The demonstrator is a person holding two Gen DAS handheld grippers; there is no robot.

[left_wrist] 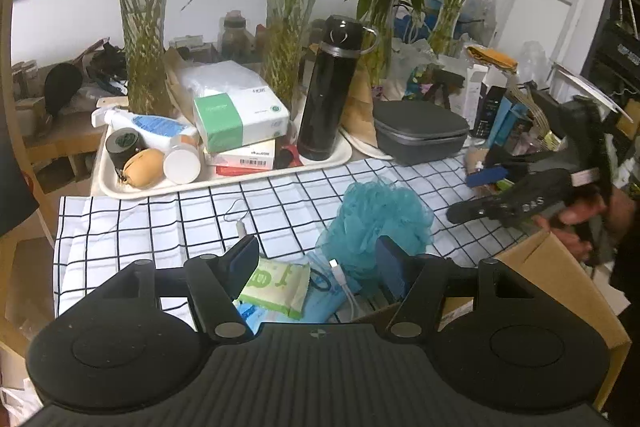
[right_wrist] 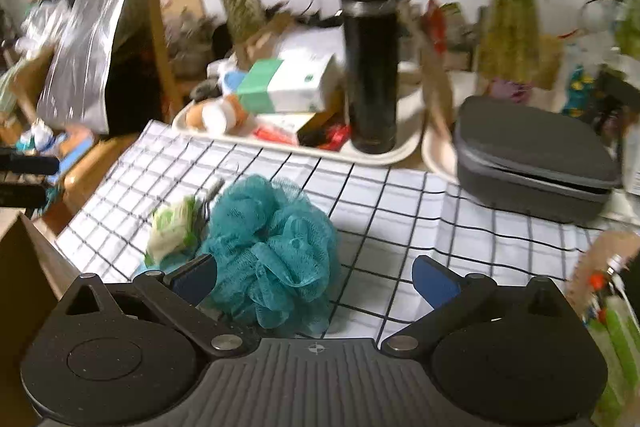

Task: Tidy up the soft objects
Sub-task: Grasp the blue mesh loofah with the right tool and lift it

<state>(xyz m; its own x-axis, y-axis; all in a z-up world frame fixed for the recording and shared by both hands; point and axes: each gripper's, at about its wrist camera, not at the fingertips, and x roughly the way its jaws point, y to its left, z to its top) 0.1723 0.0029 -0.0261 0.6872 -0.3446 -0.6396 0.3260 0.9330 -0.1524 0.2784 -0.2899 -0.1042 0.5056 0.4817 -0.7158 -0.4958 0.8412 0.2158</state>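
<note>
Because the loofah (right_wrist: 272,251) on the worktop (right_wrist: 400,211) is light and springy, you take it deep at the middle; both tools, right (right_wrist: 316,281) and left (left_wrist: 318,263), are released.

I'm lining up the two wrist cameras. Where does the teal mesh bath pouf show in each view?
Left wrist: teal mesh bath pouf sits right of centre, just beyond the open left gripper.
Right wrist: pouf lies centre-left, by the open right gripper's left finger.
Shared landmark: tall black flask.
</note>
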